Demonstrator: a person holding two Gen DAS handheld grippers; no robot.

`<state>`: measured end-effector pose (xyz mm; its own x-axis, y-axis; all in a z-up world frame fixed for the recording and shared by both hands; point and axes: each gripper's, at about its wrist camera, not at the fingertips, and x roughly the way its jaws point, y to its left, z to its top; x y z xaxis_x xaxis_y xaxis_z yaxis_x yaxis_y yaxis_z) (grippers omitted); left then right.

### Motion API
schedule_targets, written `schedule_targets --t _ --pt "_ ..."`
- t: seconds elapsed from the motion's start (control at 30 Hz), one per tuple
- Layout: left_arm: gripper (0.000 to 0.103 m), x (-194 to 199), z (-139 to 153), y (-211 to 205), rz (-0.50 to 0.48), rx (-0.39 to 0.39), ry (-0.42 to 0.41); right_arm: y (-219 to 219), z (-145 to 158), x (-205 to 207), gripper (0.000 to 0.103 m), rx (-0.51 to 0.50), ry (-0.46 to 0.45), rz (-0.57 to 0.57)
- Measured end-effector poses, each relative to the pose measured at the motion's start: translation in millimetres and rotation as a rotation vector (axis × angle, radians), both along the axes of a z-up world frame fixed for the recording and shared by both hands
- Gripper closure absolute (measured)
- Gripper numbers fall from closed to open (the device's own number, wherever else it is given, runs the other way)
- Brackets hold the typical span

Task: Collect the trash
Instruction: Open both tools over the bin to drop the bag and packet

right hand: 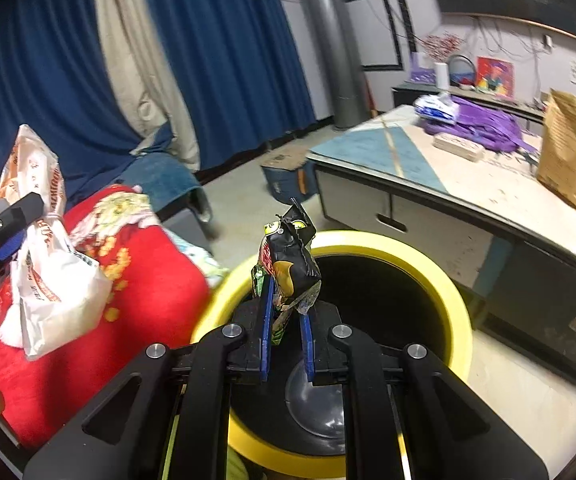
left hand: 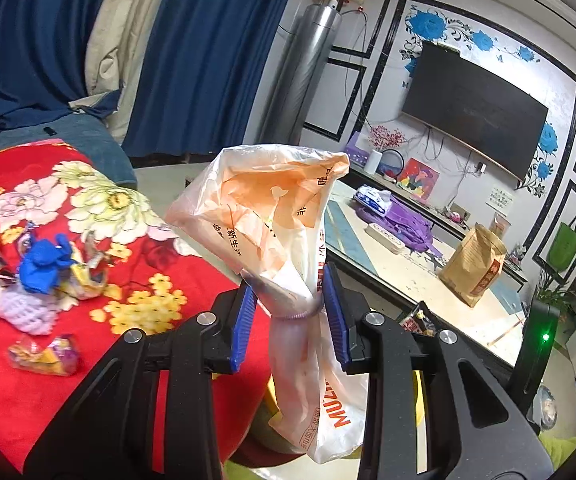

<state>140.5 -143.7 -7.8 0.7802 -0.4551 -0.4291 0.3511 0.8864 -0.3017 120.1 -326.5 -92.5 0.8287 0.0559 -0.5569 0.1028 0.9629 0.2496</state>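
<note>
Red blanket [left hand: 87,320] with big flowers lies on the left in my left camera. On it sits a little heap of trash: a blue scrap [left hand: 43,260], shiny wrappers [left hand: 43,354] and some white net foam [left hand: 11,304]. Moving right, my left gripper [left hand: 292,300] is squeezing a white and orange plastic bag [left hand: 271,216] at its tied neck, and the bag puffs out above the blue pads [left hand: 334,312]. Farther right is a low table [left hand: 428,280] with a brown paper bag [left hand: 474,264] and purple cloth [left hand: 404,220] on it, and a dark TV [left hand: 476,108] hangs on the wall.

In my right camera I see that same plastic bag [right hand: 51,272] on the left, over the red blanket [right hand: 147,280]. In the middle, my right gripper [right hand: 288,312] is nearly shut and pinches a black snack wrapper [right hand: 292,264]. The wrapper is right over a yellow bin [right hand: 460,312] with a dark inside. The table [right hand: 468,188] stands to the right.
</note>
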Motion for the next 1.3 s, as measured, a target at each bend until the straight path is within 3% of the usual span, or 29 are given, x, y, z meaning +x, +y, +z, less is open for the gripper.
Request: schedule_targets --t 0.47,0.87,1.0,1.07,1.17,1.23,1.3 --pt "0.076 23.0 -26.2 -68.1 -0.094 0.105 0.017 -26.8 -25.3 -3.6 0.089 0.048 0.081 -0.086" --pt "0.074 43.8 -36.0 -91.7 -0.142 0.094 0.077 -31.6 -31.5 0.5 0.088 0.07 0.114 -0.094" --pt "0.056 50.1 -37.5 -83.8 -0.155 0.057 0.101 -31.8 -32.5 0.9 0.081 0.073 0.124 -0.103" --pt "0.051 49.9 -37.1 -81.0 -0.151 0.051 0.1 -33.8 -33.0 0.9 0.072 0.071 0.126 -0.111" --pt "0.032 50.6 -35.9 -72.4 -0.136 0.024 0.109 -33.3 -30.1 -0.3 0.06 0.056 0.113 -0.12" --pt "0.028 49.1 -34.9 -67.5 -0.125 0.017 0.105 -32.0 -30.0 -1.4 0.056 0.057 0.104 -0.116" --pt "0.018 46.8 -33.5 -61.2 -0.107 0.011 0.099 -29.1 -29.2 -1.4 0.054 0.051 0.101 -0.106"
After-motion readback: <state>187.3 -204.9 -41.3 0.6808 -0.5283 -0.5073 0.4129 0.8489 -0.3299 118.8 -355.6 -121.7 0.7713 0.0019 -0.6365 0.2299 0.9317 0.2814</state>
